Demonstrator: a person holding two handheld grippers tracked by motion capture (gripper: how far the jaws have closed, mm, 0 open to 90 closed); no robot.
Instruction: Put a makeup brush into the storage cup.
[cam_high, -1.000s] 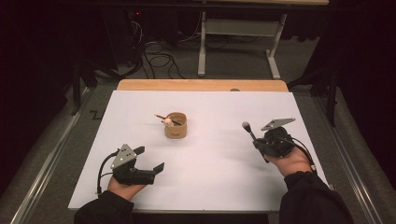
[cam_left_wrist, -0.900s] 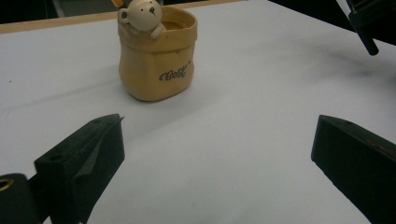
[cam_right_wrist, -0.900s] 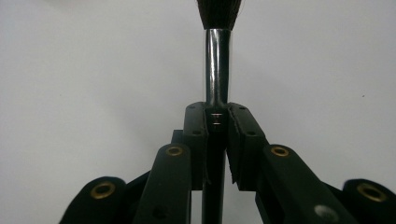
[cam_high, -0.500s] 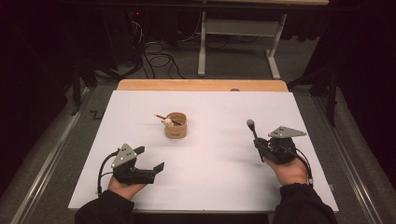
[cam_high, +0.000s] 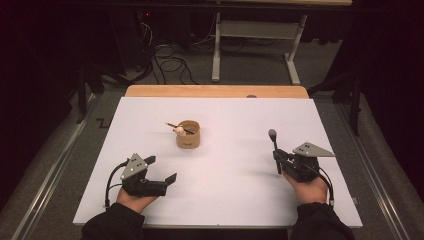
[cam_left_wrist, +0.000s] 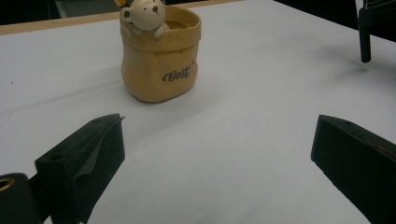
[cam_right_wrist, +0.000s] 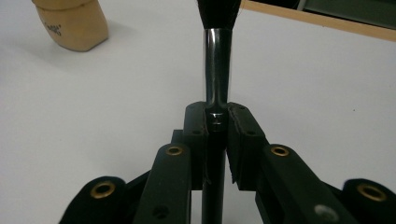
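A tan sack-shaped pot (cam_high: 188, 134) (cam_left_wrist: 159, 60) with a small white bear figure (cam_left_wrist: 144, 14) on its rim stands near the middle of the white table top (cam_high: 225, 190). A thin stick leans out of the pot. My left gripper (cam_high: 162, 179) (cam_left_wrist: 215, 154) rests at the front left, open, its jaws wide apart and pointing toward the pot. At the front right, my right gripper (cam_high: 277, 159) (cam_right_wrist: 217, 122) is shut on a black makeup brush (cam_high: 274, 148) (cam_right_wrist: 216, 70) with a chrome ferrule, held upright, bristles up.
A wooden strip (cam_high: 216, 91) runs along the table's far edge. Behind it are a metal desk frame (cam_high: 255, 45) and cables (cam_high: 170, 60) on the floor. Metal rails (cam_high: 50, 175) flank the table. The pot's corner (cam_right_wrist: 70, 23) appears far left in the right gripper view.
My right gripper has drawn back toward the front right with the brush, which has turned more upright. The left gripper and the pot have stayed put.
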